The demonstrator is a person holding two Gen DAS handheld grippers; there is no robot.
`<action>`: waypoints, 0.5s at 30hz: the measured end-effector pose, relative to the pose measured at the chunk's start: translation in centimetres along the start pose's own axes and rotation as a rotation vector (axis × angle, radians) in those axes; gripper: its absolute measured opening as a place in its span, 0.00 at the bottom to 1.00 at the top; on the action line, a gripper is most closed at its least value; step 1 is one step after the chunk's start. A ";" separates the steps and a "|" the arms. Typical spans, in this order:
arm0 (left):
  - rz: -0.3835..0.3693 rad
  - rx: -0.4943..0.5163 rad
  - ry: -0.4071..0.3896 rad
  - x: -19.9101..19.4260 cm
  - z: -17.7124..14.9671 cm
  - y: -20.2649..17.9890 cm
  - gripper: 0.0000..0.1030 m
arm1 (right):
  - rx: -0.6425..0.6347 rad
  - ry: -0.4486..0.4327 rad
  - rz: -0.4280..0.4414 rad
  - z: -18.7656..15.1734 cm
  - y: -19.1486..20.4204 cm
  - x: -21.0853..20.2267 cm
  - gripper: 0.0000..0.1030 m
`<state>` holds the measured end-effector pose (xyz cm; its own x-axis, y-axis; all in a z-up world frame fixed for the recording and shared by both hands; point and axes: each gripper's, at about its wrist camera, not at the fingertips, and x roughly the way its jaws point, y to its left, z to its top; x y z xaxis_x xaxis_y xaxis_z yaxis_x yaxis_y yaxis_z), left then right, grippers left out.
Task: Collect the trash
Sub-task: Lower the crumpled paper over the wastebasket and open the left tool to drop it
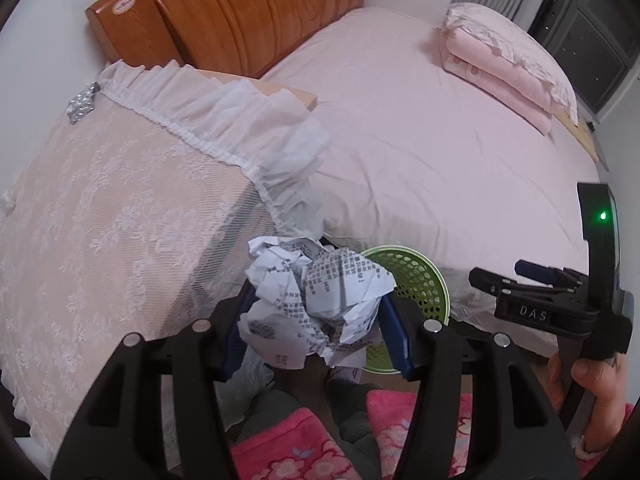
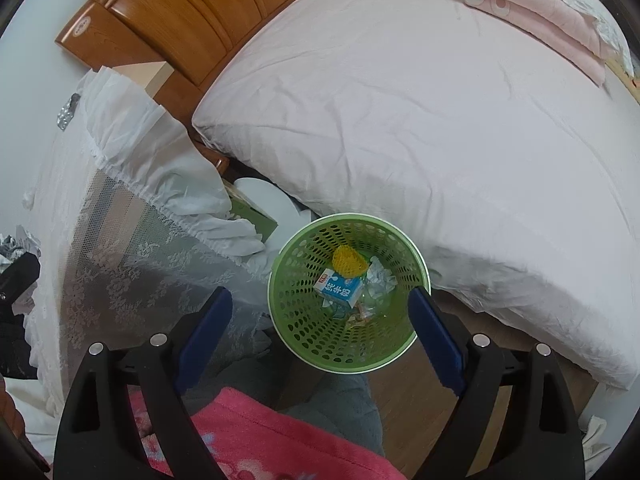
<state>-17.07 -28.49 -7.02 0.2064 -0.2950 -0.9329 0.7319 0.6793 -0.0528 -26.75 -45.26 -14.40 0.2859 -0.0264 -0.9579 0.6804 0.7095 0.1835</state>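
My left gripper (image 1: 316,320) is shut on a crumpled ball of printed paper (image 1: 316,300) and holds it in the air just left of the green mesh waste basket (image 1: 416,280). My right gripper (image 2: 320,316) is open and empty, hovering straight above the same basket (image 2: 296,312). The basket holds a blue and white milk carton (image 2: 340,286), a yellow foam net (image 2: 349,260) and crumpled foil (image 2: 378,278). The right gripper also shows in the left wrist view (image 1: 500,280), to the right of the basket. A piece of crumpled silver foil (image 1: 82,104) lies on the lace-covered table.
A bed with a pink sheet (image 2: 440,120) fills the right and back. Folded pink bedding (image 1: 500,68) lies on it. A lace-covered table (image 1: 100,208) stands at left, a wooden headboard (image 1: 248,12) behind. A green box (image 2: 252,212) sits by the basket. My pink-clad legs (image 2: 260,436) are below.
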 end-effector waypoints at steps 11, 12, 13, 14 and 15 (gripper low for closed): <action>-0.085 0.156 0.154 8.4 -1.1 -5.5 0.53 | 0.083 0.016 -0.062 -1.6 -5.0 -0.3 0.88; -0.091 0.156 0.163 8.9 -1.3 -5.9 0.53 | 0.090 0.028 -0.068 -2.0 -5.5 -0.1 0.88; -0.095 0.156 0.170 9.3 -1.4 -6.2 0.53 | 0.097 0.037 -0.072 -2.3 -5.9 0.0 0.88; -0.102 0.158 0.176 9.6 -1.5 -6.6 0.53 | 0.107 0.046 -0.076 -2.7 -6.4 0.2 0.88; -0.109 0.161 0.182 9.9 -1.6 -7.0 0.53 | 0.114 0.053 -0.079 -3.0 -6.7 0.3 0.88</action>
<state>-21.20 -35.08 -16.41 0.0117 -0.2251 -0.9743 0.8406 0.5299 -0.1123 -33.28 -47.95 -16.54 0.1948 -0.0395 -0.9801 0.7726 0.6218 0.1285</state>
